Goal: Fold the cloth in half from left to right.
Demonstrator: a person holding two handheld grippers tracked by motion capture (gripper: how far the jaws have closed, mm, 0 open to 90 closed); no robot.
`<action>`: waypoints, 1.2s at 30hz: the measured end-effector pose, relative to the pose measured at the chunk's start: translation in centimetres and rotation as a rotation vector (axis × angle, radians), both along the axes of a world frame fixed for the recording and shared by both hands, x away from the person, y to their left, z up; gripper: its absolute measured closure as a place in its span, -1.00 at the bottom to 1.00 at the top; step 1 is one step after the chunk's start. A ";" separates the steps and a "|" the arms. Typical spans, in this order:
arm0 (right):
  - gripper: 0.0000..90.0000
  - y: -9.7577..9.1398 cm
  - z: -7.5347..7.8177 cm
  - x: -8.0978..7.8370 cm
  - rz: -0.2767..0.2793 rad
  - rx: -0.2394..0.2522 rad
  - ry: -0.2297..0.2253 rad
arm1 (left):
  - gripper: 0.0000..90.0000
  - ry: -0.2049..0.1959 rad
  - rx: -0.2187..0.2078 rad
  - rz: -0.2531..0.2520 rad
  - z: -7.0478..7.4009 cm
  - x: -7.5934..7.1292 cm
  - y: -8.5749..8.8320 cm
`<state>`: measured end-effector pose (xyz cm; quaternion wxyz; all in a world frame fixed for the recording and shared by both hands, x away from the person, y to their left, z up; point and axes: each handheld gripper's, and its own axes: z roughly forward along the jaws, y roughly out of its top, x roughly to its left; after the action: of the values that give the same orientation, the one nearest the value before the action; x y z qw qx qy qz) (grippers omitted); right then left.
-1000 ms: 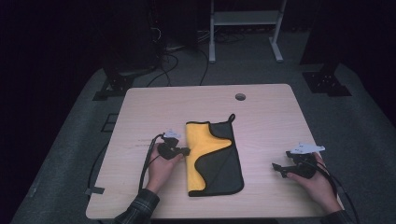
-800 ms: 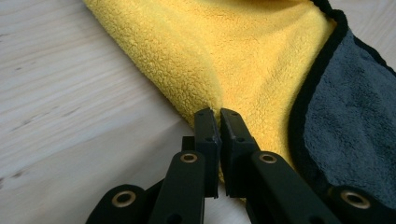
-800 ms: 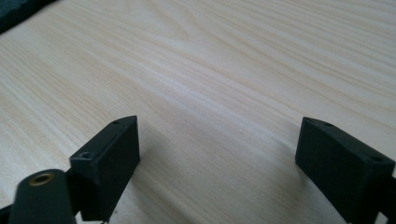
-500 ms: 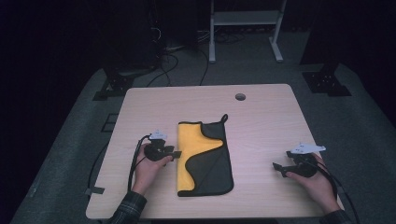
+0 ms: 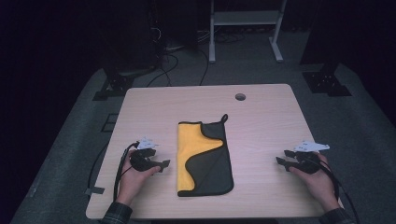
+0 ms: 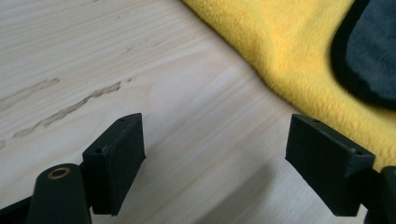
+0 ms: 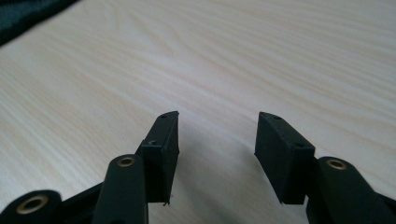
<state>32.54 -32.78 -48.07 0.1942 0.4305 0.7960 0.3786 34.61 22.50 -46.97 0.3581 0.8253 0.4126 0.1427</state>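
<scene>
High view | left claw [image 5: 164, 164] off cloth [image 5: 205, 158], moved left, just opened, empty | right claw [image 5: 282, 157] narrowing, empty

A light wooden table [image 5: 261, 121] with rounded corners stands on grey floor [image 5: 74, 140]. Near the middle of its far edge is a small round hole [image 5: 240, 96]. A folded cloth [image 5: 204, 158], yellow on one side and dark grey on the other, lies flat a little left of the table's centre, its hanging loop [image 5: 224, 117] pointing to the far edge
</scene>
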 end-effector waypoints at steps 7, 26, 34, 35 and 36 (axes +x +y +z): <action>0.13 1.2 1.0 0.4 0.033 0.012 -0.014 | -0.66 -0.010 0.003 -0.008 -0.6 -0.6 0.9; 0.13 6.4 3.3 2.9 0.187 0.018 -0.036 | -1.00 -0.053 0.055 -0.063 -1.4 -1.6 1.5; 0.12 8.2 3.9 3.7 0.228 0.030 -0.041 | -1.00 -0.053 0.054 -0.063 -1.4 -1.6 1.5; 0.12 8.3 4.0 3.8 0.233 0.031 -0.045 | -1.00 -0.053 0.055 -0.063 -1.4 -1.6 1.5; 0.12 8.5 4.1 3.9 0.236 0.031 -0.047 | -1.00 -0.053 0.055 -0.063 -1.4 -1.6 1.5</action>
<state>36.44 -24.29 -43.93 0.1598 0.3277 0.8304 0.4212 33.01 23.97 -48.34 0.3506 0.8432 0.3728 0.1644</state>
